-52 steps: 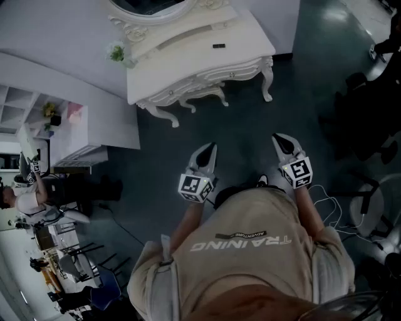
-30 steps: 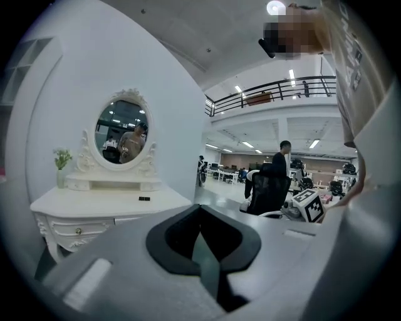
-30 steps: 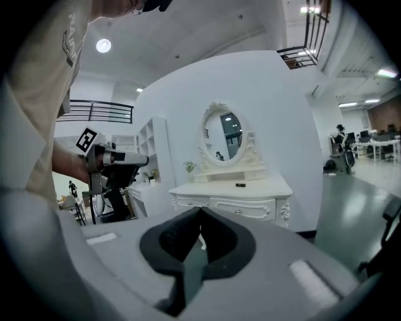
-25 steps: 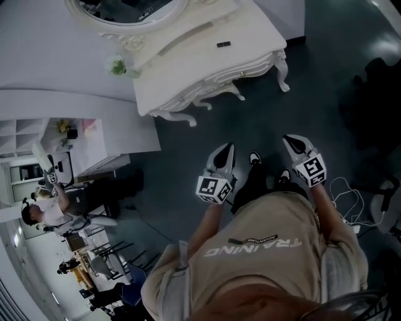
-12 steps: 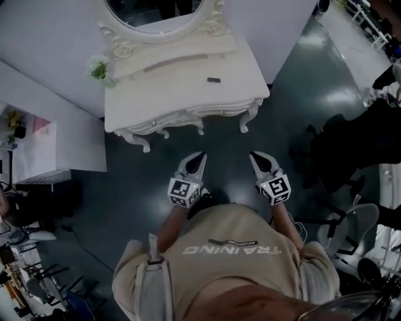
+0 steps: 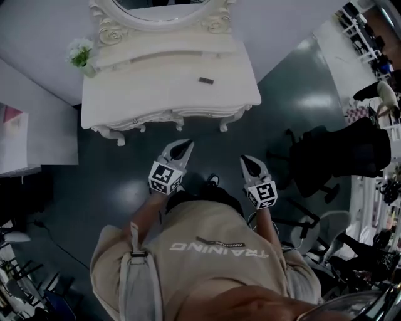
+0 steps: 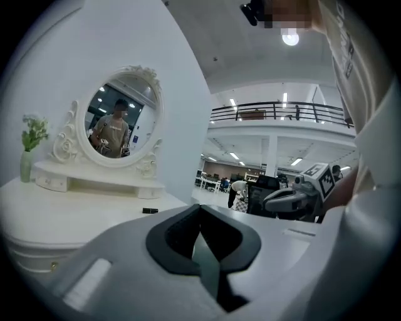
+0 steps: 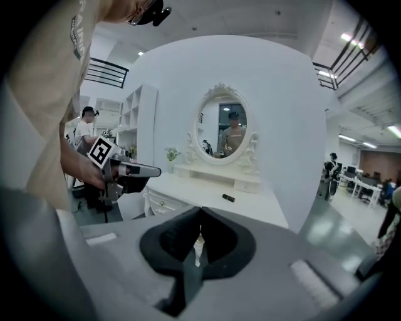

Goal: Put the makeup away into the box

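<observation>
While the person stands facing the table [image 6: 144, 94], the makeup [image 6: 206, 80] lies flat on its white top, right of centre, between the raised ledge [image 6: 156, 57] under the mirror [image 6: 160, 5] and the scalloped front edge. It is a small, dark, oblong piece. In the head view its long axis runs left to right, close to parallel with the table's front edge and dipping slightly at the right end. Its two ends look alike at this size, so I cannot tell which is the cap or tip. It sits alone, with bare table top all round it. A vase [image 6: 80, 55] of pale flowers stands well apart from it at the table's back left corner.

Both tools are held over the dark floor short of the table, well clear of the makeup. The left gripper [image 6: 186, 145] has its jaws pressed together with nothing between them, as its own view shows. The right gripper [image 6: 245, 160] is likewise pressed together and empty. Each points toward the table, the left tip nearer its front edge.
</observation>
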`<state>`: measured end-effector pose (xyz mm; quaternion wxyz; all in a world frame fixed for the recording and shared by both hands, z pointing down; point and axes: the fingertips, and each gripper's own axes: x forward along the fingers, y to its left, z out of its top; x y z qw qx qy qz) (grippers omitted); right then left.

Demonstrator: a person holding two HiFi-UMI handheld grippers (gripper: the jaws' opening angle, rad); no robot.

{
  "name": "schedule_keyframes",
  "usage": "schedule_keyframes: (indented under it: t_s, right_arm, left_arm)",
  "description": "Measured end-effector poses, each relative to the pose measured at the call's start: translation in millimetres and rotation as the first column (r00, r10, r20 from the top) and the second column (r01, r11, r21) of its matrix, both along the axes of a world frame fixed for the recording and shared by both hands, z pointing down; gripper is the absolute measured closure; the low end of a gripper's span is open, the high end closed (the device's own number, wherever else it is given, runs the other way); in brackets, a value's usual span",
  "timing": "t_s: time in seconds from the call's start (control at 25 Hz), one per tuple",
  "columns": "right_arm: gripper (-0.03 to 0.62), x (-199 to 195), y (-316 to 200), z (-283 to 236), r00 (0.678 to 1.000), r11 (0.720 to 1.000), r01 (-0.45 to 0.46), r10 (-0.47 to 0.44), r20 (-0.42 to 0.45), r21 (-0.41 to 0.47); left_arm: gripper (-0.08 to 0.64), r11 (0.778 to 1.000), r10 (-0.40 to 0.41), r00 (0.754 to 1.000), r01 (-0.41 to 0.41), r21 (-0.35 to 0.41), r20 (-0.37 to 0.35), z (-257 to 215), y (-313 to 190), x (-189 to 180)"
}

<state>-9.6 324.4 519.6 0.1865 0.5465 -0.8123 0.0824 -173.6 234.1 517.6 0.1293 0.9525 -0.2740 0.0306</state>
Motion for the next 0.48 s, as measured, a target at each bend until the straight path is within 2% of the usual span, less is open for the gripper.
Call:
schedule_keyframes:
  t_s: [0.08,0.24,0.48]
  right_arm:
    - [0.588,2,-14,6,1.000,1.000,0.002,-0.002,0.027,-0.003]
    - [0.588,8,-37,16,0.997,0.997,0.071,-0.072,0.033,0.008]
    - [0.588,42,-84,23,0.982,0.985,0.174,-0.174,0.070,0.013]
  left_arm:
    - [0.560,1.000,0.023,1.000,-0.022,-0.011,0.016,4,-7,11]
    - [0.560,0.999,0.039,0.998,-0.038,-0.018,0.051,4,-14,35]
    - [0.560,0.998,-0.061,0.990,0.059,0.019,0.124,-23,-55,69]
